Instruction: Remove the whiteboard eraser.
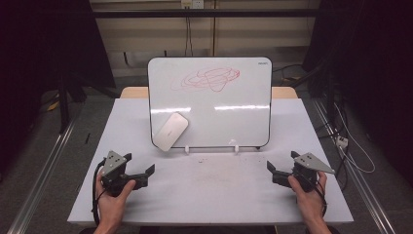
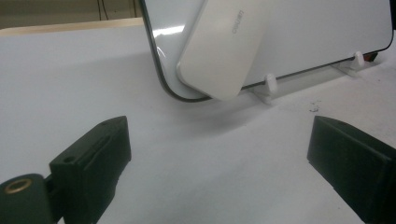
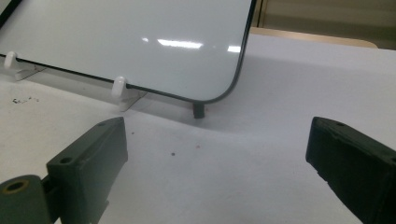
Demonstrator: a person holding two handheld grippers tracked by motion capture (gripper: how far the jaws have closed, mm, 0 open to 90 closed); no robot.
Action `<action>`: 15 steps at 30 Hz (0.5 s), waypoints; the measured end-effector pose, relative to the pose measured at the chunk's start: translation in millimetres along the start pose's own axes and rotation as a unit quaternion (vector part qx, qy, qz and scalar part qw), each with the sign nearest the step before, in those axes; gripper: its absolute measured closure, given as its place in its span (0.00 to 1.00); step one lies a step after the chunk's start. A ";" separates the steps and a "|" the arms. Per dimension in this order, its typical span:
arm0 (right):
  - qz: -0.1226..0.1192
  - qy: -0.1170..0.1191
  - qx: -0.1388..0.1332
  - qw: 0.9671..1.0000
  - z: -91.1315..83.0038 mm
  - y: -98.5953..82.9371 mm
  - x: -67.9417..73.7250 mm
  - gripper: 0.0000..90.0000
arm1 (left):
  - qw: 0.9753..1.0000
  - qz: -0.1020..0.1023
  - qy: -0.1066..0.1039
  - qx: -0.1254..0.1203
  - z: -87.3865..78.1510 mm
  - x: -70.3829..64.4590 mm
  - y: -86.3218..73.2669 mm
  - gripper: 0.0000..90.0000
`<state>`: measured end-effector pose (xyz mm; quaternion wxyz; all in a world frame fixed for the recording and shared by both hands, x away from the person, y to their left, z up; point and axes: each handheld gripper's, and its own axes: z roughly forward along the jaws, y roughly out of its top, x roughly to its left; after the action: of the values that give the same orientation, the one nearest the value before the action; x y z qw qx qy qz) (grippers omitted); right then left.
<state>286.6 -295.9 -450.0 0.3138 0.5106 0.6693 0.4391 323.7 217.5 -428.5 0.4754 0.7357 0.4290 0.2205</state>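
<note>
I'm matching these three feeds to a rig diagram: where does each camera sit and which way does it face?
High view: above the person's side, facing forward and down at the table; both hands and the left gripper and right gripper show.
Left gripper view: behind its open jaws, facing the eraser.
Right gripper view: behind its open jaws, facing the whiteboard corner.
All share the whiteboard.

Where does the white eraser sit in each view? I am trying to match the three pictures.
High view: the white eraser lies tilted against the whiteboard's lower left corner.
Left gripper view: the eraser is at top centre, above the open jaws, covering the board's rounded corner.
Right gripper view: not in it.
Shared landmark: the white clips under the board's bottom edge.
</note>
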 end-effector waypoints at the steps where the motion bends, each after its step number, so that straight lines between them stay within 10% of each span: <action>1: 0.002 -0.001 0.000 1.000 0.3 -0.1 -0.3 0.06 | 1.000 0.002 0.001 0.001 0.5 -0.5 0.4 0.08; 15: -0.004 0.004 0.008 1.000 2.2 -0.3 1.4 0.06 | 1.000 0.006 -0.010 0.016 5.8 -3.7 8.0 0.07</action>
<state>288.0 -294.0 -451.1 0.3086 0.5084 0.6760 0.4350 329.3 210.0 -423.7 0.4664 0.7478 0.4235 0.2096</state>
